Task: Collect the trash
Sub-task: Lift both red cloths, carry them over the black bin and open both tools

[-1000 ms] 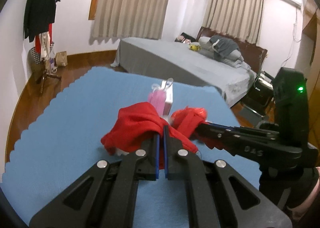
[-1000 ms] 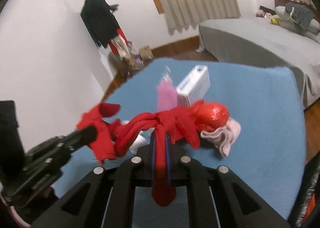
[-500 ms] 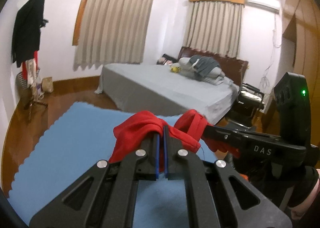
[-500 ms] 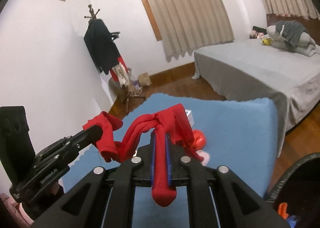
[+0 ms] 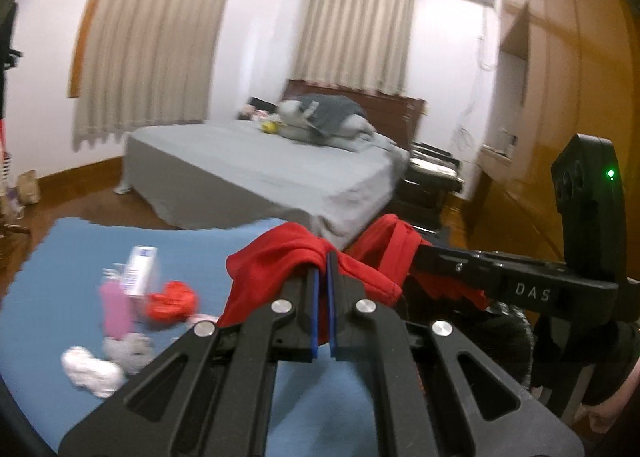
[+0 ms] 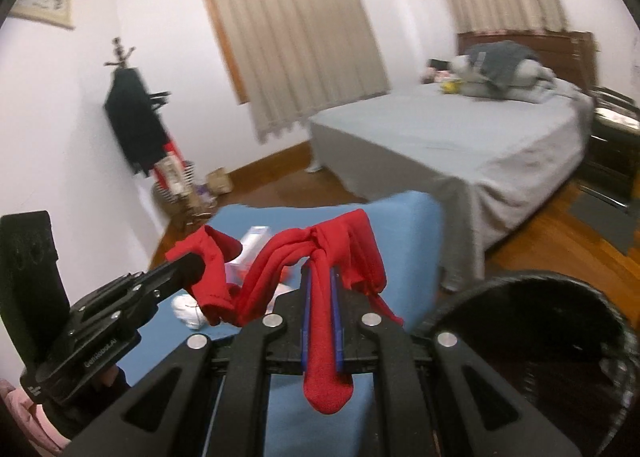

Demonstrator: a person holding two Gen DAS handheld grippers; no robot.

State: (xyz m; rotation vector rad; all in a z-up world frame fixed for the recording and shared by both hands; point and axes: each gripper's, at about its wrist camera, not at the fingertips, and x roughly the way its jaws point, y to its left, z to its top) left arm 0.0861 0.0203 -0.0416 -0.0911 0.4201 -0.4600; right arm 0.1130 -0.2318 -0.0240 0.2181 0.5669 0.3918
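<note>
Red knitted cloth (image 5: 280, 257), soft and bunched, hangs between my two grippers above the blue scallop-edged mat (image 5: 72, 257). My left gripper (image 5: 323, 257) has its blue-padded fingers (image 5: 314, 297) pressed together on one end of the cloth, which humps up over the fingertips and drapes to the left of them. My right gripper (image 6: 320, 269) pinches the other end: the fabric runs straight down the slot between its fingers (image 6: 305, 297), a tongue of it poking out below near the camera, the rest knotted up just past the tips. From the right wrist view the cloth sags in a loose loop across to the left gripper's tip, so it is slung between both pairs of fingers and clear of the mat. Beside my right gripper, low on the right, sits the round black bin (image 6: 540, 337), its dark mouth open. Left on the mat are a white carton with blue print (image 5: 140, 269), a pink soft pack (image 5: 116, 305) just beside it, a crumpled red shiny wrapper (image 5: 172, 299), and white and grey wads (image 5: 94, 371) nearer me, all blurred. Beyond lies a grey-sheeted bed (image 5: 256, 161).
</note>
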